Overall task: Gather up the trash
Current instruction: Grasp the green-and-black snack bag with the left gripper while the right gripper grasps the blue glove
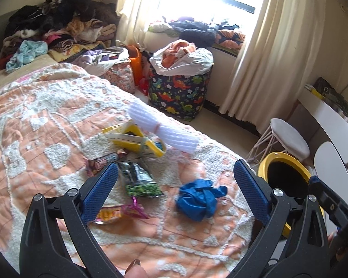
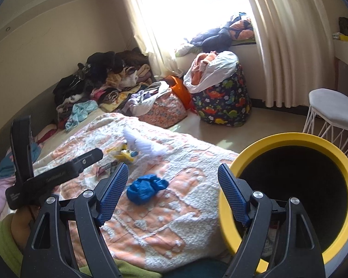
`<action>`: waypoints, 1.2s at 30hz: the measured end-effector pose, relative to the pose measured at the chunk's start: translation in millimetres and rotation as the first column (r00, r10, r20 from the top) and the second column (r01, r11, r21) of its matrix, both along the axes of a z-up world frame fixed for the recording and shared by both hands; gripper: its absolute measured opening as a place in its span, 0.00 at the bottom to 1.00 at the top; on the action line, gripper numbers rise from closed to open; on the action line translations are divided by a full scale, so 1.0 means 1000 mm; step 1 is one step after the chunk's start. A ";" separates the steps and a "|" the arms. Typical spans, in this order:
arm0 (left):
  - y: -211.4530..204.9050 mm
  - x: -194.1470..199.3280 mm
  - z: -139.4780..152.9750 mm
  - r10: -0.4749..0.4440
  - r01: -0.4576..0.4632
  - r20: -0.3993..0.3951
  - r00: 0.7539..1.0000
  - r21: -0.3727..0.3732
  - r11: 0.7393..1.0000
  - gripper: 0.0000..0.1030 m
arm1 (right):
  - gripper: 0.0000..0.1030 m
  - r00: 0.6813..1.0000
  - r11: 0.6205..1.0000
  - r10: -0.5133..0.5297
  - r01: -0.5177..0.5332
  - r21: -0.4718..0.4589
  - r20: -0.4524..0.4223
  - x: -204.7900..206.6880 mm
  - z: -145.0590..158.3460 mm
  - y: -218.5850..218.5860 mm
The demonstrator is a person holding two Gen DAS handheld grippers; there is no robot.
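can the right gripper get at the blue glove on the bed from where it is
Probably yes. The right gripper is open and empty, and the blue glove lies alone on the blanket just ahead, with nothing between. The yellow bin stands off to its right.

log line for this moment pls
left gripper open, empty | right gripper open, empty | blue glove on blanket | yellow bin alongside

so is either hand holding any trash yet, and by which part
Nothing is held. The left tongs and right tongs both stand open and empty above the bed; the blue glove and wrappers lie untouched on the blanket.

Tufted cloth bedspread, glossy wrappers
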State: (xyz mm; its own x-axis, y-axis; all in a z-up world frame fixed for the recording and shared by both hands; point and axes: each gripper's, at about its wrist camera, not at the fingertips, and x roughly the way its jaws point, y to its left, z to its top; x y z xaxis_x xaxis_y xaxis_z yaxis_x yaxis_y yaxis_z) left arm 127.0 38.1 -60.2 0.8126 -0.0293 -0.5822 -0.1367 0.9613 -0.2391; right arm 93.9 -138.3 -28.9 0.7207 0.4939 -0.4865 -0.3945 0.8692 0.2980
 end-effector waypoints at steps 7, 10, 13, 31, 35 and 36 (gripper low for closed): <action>0.035 0.003 -0.014 0.046 -0.051 -0.051 0.998 -0.099 0.994 0.89 | 0.75 0.997 0.997 0.070 -0.072 -0.041 -0.035 0.001 -0.009 0.032; 0.049 0.003 -0.020 0.063 -0.073 -0.071 0.995 -0.138 0.988 0.83 | 0.75 0.994 0.993 0.095 -0.099 -0.063 -0.054 0.002 -0.015 0.046; 0.059 0.005 -0.026 0.071 -0.086 -0.090 0.993 -0.167 0.982 0.75 | 0.75 0.990 0.989 0.116 -0.122 -0.080 -0.077 0.006 -0.022 0.059; 0.075 0.031 -0.072 -0.006 -0.087 -0.221 0.975 -0.410 0.908 0.48 | 0.73 0.957 0.975 0.164 -0.194 -0.107 -0.239 0.050 -0.066 0.103; 0.075 0.038 -0.076 -0.014 -0.089 -0.239 0.971 -0.415 0.905 0.47 | 0.68 0.946 0.970 0.164 -0.205 -0.127 -0.278 0.060 -0.079 0.113; 0.075 0.039 -0.077 -0.016 -0.089 -0.241 0.970 -0.417 0.904 0.47 | 0.63 0.945 0.970 0.162 -0.205 -0.128 -0.285 0.062 -0.082 0.114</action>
State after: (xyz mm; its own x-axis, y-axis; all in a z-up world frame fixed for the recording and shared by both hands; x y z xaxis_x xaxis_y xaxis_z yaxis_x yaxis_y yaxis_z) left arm 165.8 113.2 -137.2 0.6603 -0.2874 -0.6938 -0.2722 0.7695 -0.5777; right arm 155.8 -24.3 -111.0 0.4552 0.5086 -0.7308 -0.4749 0.8330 0.2839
